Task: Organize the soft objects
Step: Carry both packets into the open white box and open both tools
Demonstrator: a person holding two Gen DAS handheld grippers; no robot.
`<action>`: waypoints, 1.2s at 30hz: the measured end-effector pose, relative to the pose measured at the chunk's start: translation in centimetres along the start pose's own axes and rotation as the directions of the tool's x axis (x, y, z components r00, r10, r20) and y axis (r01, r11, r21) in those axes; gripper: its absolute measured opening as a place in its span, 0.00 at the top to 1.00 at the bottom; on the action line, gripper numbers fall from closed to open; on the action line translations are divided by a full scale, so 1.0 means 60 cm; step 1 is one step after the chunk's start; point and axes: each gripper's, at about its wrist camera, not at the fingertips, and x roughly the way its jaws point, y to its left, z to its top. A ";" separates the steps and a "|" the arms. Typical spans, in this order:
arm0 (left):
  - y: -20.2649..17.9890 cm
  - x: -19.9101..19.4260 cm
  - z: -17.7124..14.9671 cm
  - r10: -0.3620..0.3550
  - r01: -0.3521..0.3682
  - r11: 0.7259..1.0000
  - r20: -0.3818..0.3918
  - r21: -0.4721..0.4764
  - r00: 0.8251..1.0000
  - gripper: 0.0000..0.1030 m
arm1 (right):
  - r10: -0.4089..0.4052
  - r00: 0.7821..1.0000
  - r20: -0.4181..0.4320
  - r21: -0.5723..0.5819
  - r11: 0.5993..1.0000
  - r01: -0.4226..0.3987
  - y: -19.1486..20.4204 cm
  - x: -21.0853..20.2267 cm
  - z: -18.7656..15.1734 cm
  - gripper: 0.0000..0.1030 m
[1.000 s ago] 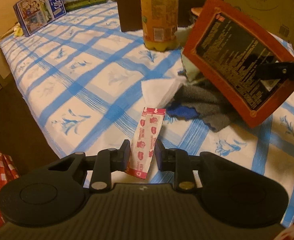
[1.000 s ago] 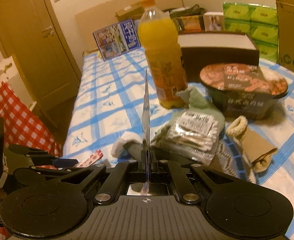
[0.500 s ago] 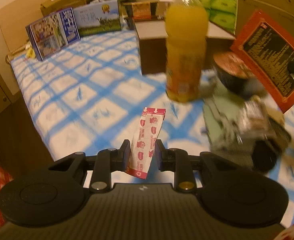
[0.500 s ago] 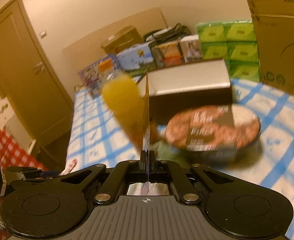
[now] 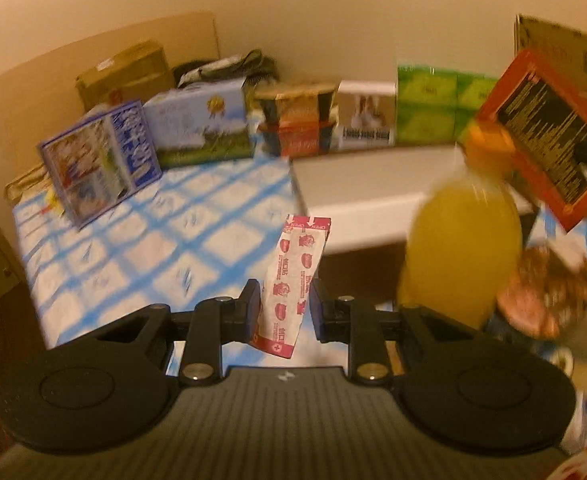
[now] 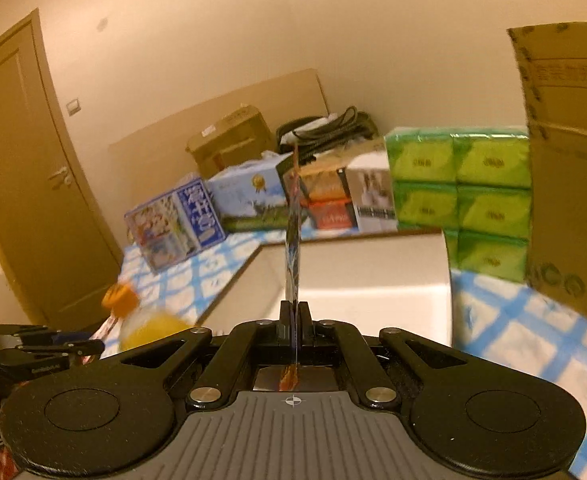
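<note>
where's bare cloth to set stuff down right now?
Free: the blue-checked tablecloth between the picture box at the back and the near edge, left of the white box. Crowded: the right side, with the juice bottle and noodle bowl.

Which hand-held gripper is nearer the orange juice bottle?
Left. The left hand-held gripper is beside the orange juice bottle, holding a bandage strip; the right hand-held gripper is farther away.

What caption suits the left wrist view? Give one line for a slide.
Left gripper holds a red-and-white bandage packet above the blue-checked tablecloth, beside a blurred orange juice bottle.
</note>
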 end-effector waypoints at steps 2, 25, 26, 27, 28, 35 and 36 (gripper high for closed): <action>0.004 0.026 0.037 -0.023 0.023 1.000 0.025 -0.004 0.999 0.77 | 0.002 1.000 0.007 0.012 1.000 -0.002 -0.010 0.034 0.021 0.99; -0.070 0.360 0.207 -0.202 0.208 0.976 -0.094 0.059 0.975 0.58 | -0.032 0.994 -0.107 0.171 0.984 0.050 -0.108 0.295 0.045 0.65; -0.072 0.369 0.205 -0.200 0.207 0.976 -0.103 0.064 0.974 0.58 | -0.048 0.992 -0.116 0.176 0.982 0.068 -0.113 0.300 0.041 0.53; -0.074 0.375 0.204 -0.198 0.206 0.976 -0.111 0.070 0.974 0.57 | -0.064 0.992 -0.110 0.183 0.980 0.084 -0.118 0.301 0.037 0.44; -0.075 0.379 0.202 -0.194 0.203 0.977 -0.114 0.073 0.974 0.57 | -0.068 0.992 -0.106 0.184 0.979 0.086 -0.122 0.301 0.034 0.44; -0.063 0.378 0.191 -0.180 0.190 0.978 -0.116 0.081 0.977 0.57 | -0.104 0.986 -0.132 0.167 0.978 0.125 -0.134 0.272 0.033 0.44; -0.057 0.376 0.191 -0.176 0.186 0.980 -0.119 0.071 0.977 0.57 | -0.105 0.985 -0.135 0.163 0.978 0.127 -0.133 0.264 0.034 0.44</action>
